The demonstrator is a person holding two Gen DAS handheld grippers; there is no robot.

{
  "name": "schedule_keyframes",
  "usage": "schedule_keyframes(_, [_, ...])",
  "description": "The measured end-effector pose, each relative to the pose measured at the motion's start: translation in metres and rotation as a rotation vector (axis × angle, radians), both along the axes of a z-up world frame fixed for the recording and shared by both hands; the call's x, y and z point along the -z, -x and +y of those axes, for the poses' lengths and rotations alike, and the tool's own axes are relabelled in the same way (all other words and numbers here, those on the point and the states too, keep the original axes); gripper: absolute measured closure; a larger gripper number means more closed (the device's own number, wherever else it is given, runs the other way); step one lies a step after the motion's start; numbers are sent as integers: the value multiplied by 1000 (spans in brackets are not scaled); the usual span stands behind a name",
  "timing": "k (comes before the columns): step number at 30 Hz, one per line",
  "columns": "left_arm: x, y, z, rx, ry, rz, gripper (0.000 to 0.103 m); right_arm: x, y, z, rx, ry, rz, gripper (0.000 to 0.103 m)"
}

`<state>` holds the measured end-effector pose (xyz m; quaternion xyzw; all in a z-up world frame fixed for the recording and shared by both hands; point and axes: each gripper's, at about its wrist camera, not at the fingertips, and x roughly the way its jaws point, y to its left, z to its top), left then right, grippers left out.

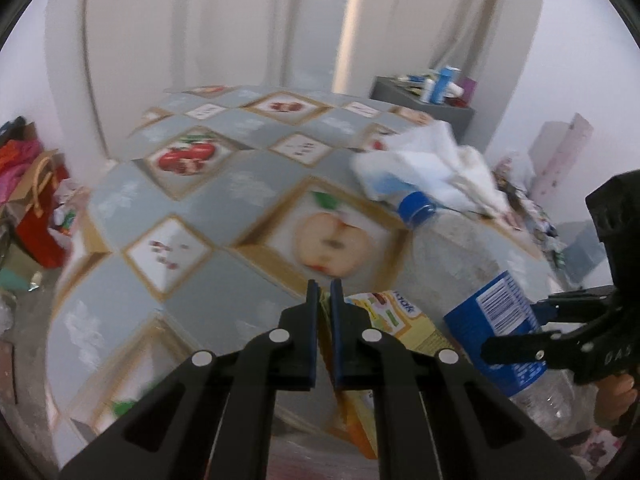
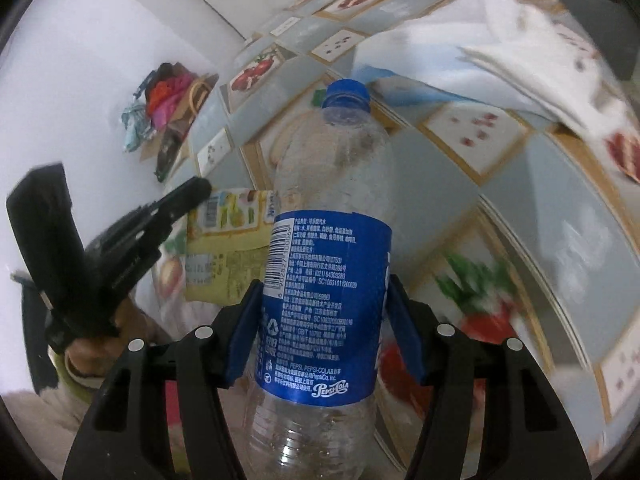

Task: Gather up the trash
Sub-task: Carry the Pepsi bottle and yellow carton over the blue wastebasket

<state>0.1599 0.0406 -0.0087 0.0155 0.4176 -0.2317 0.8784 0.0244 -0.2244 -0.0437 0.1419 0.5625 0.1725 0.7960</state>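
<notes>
Right gripper (image 2: 324, 332) clamps the plastic bottle (image 2: 326, 280) at its label, cap pointing far. Left gripper (image 1: 325, 300), nearly closed, pinches the yellow wrapper (image 1: 404, 324) just left of it.

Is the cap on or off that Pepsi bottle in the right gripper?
On. The blue cap sits on the neck of the clear bottle, which the right gripper clamps at its label.

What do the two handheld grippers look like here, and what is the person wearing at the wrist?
Both the left gripper and the right gripper are matte black plastic linkages with round silver pivot pins and blue pads lining the fingers. Pale raised lettering marks the right gripper's body. A yellow-green sleeve cuff shows at the hand holding the left gripper.
</notes>
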Motion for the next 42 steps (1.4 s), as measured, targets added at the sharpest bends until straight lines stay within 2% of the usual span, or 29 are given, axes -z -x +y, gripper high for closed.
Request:
schedule_keyframes(7, [-8,28,-43,48,63,10,98,-4,51,-39,131,93,-56,46])
schedule_keyframes(12, [-10,35,-68,76,83,21,98,2,71,-69,248,46,-73,47])
schedule_keyframes(21, [-16,36,-97,96,90,9,98,-2,82,-98,336,2,-125,47])
schedule_keyframes(29, [-40,40,-127,151,83,-64,98,-11,92,-125,400,-48,-176,48])
schedule_keyframes(42, [-76,53,-219,345,107,-153,98,-28,141,-196,615,-84,-264,48])
